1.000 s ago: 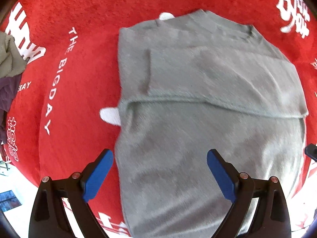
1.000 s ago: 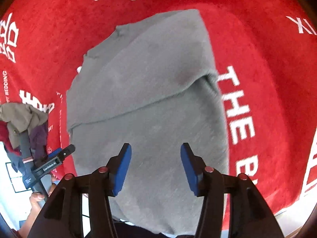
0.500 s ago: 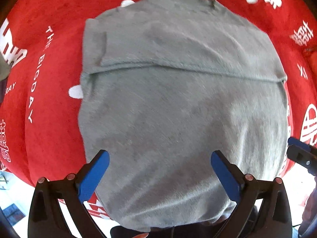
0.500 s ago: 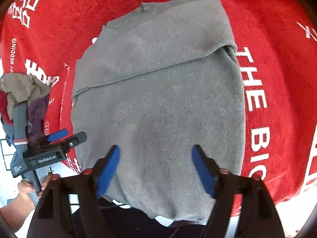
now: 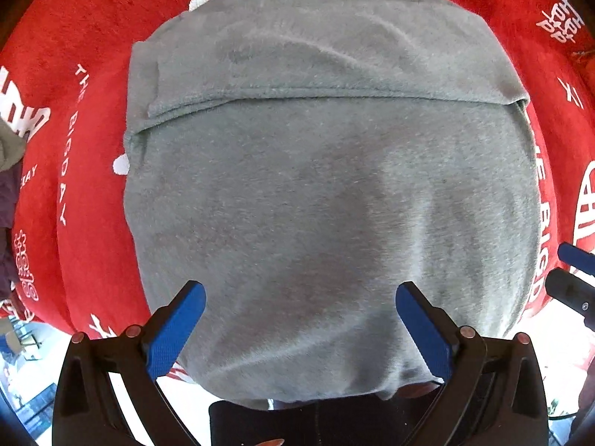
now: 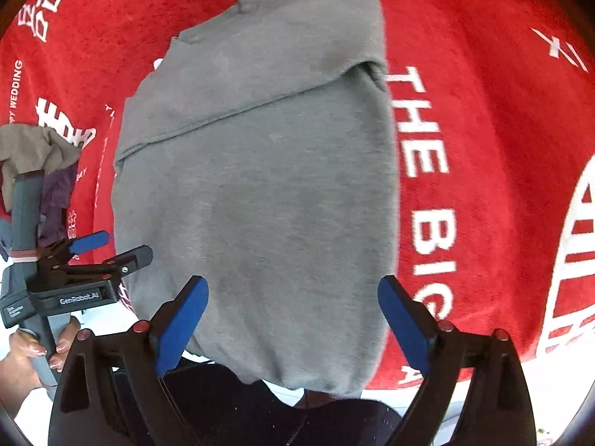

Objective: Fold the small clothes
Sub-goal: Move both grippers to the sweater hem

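Grey sweater (image 5: pixel 327 204) flat on the red cloth (image 5: pixel 93 193), sleeve folded across the chest. Left gripper (image 5: pixel 299 325) now above the hem, wide open, empty. Right gripper (image 6: pixel 293 321) just opened wider, holding nothing.

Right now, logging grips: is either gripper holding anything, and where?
Nothing is held. Left gripper and right gripper are open above the grey sweater.

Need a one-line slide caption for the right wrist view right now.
Right gripper, jaws just opened and empty, above the near hem of a partly folded grey sweater on a red printed cloth; left gripper alongside.
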Demonstrator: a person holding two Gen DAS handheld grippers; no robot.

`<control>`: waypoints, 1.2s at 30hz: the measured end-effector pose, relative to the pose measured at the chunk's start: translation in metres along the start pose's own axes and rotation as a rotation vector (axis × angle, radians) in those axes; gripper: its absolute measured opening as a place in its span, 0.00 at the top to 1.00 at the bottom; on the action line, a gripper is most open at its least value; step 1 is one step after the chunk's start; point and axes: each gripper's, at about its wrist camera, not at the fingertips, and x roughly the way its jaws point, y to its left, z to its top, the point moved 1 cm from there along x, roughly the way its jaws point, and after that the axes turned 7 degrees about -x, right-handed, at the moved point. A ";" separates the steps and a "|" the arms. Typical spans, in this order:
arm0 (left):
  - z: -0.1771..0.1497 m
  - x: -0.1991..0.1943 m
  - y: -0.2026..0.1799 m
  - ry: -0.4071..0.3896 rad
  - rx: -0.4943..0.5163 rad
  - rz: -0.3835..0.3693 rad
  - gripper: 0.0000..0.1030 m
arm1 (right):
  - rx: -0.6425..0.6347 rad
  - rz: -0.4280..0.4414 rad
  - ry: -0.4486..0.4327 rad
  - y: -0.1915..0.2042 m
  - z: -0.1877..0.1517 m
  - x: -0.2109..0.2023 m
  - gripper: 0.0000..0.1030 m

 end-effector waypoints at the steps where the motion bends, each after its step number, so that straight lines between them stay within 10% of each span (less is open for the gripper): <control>1: -0.003 -0.002 -0.003 -0.003 -0.007 -0.001 0.00 | 0.002 0.003 0.007 -0.004 0.001 -0.001 0.09; 36: -0.082 0.022 0.092 -0.077 -0.049 -0.012 0.00 | 0.126 -0.049 -0.021 -0.006 -0.069 0.017 0.09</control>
